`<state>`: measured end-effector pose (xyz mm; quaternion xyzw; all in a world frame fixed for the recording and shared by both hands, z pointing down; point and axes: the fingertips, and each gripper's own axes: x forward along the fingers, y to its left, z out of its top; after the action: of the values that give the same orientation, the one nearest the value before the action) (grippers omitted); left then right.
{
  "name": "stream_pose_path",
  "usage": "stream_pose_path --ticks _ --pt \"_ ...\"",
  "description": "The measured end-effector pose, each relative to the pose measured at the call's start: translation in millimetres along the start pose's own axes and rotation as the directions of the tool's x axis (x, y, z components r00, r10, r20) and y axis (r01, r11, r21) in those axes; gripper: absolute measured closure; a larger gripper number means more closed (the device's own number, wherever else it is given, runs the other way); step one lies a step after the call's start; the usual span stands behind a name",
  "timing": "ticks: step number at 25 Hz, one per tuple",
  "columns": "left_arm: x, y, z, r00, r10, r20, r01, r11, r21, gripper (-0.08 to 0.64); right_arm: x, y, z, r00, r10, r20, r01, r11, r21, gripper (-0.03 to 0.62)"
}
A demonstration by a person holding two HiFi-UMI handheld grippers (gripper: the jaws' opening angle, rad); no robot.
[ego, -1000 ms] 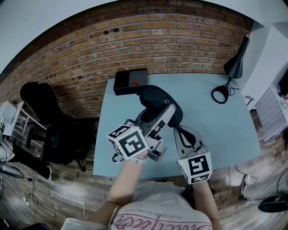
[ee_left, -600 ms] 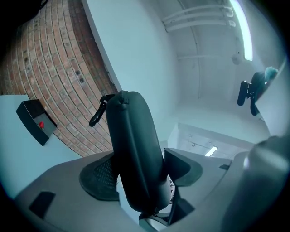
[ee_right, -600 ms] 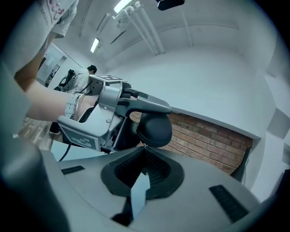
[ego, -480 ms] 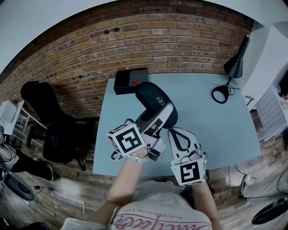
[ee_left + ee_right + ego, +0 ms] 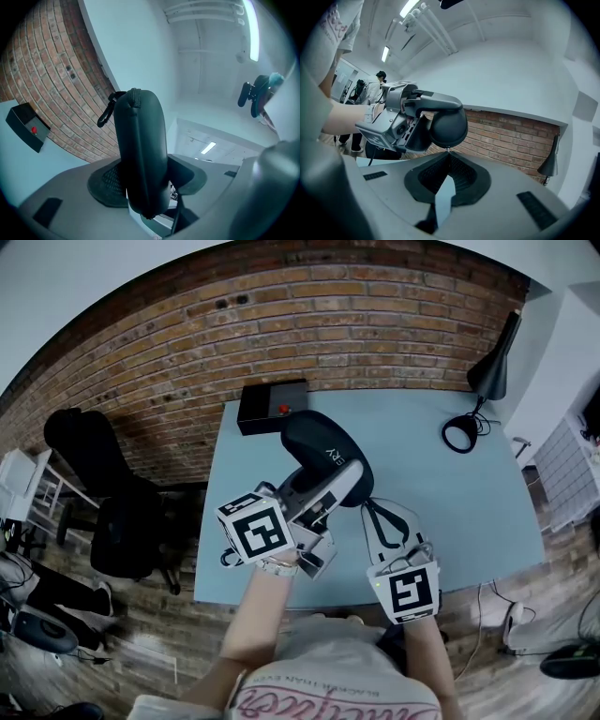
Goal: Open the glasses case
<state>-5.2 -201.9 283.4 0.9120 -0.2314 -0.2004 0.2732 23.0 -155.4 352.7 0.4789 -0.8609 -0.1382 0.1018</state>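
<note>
My left gripper has just been closing its jaws on the black oval zippered hard-shell glasses case. The case stands between the pads, held at its lower end, in the centre of the left gripper view. In the head view it hangs above the pale blue table, just above centre frame. My right gripper has its jaws pressed together, pinching the small metal zip tab under the case's rounded end. A black box with a red button sits at the table's far left corner.
</note>
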Motion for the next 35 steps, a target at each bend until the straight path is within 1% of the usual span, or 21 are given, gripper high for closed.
stream_pose_path --ticks 4,8,13,17,21,23,26,28,33,35 --pt "1 -3 -5 0.999 -0.022 -0.036 0.023 0.999 0.033 0.313 -1 -10 -1 1.000 -0.019 -0.002 0.019 1.000 0.008 0.574" --pt "3 -8 -10 0.997 -0.037 -0.073 0.042 0.997 0.068 0.313 -2 -15 -2 1.000 -0.014 -0.008 0.014 1.000 -0.002 0.574" --pt "6 -13 -16 0.991 -0.049 -0.128 0.064 0.991 0.114 0.313 -4 -21 -2 1.000 -0.020 -0.016 0.021 1.000 0.015 0.574" --pt "7 -15 -23 0.983 -0.060 -0.175 0.087 0.985 0.150 0.313 -3 -24 -3 1.000 -0.017 -0.022 0.017 1.000 -0.006 0.574" --pt "6 -16 -27 0.970 -0.076 -0.230 0.118 0.978 0.174 0.313 -2 -24 -4 0.999 -0.001 -0.039 0.000 0.999 -0.032 0.574" --pt "5 -16 -28 0.961 -0.084 -0.264 0.134 0.975 0.178 0.311 -2 -22 -3 0.999 0.014 -0.045 -0.017 0.998 -0.065 0.574" --pt "4 -16 -31 0.941 -0.097 -0.323 0.162 0.970 0.181 0.311 -2 -20 -1 0.998 0.035 -0.044 -0.039 0.993 -0.115 0.574" --pt "4 -17 -34 0.925 -0.102 -0.366 0.184 0.963 0.197 0.311 -2 -19 -1 0.998 0.039 -0.047 -0.044 0.991 -0.127 0.574" --pt "5 -17 -44 0.886 -0.082 -0.456 0.216 0.944 0.250 0.311 0 -21 -3 0.998 0.043 -0.051 -0.050 0.987 -0.156 0.574" --pt "4 -17 -50 0.866 -0.076 -0.493 0.233 0.936 0.265 0.311 0 -21 -3 0.997 0.046 -0.056 -0.055 0.983 -0.174 0.574"
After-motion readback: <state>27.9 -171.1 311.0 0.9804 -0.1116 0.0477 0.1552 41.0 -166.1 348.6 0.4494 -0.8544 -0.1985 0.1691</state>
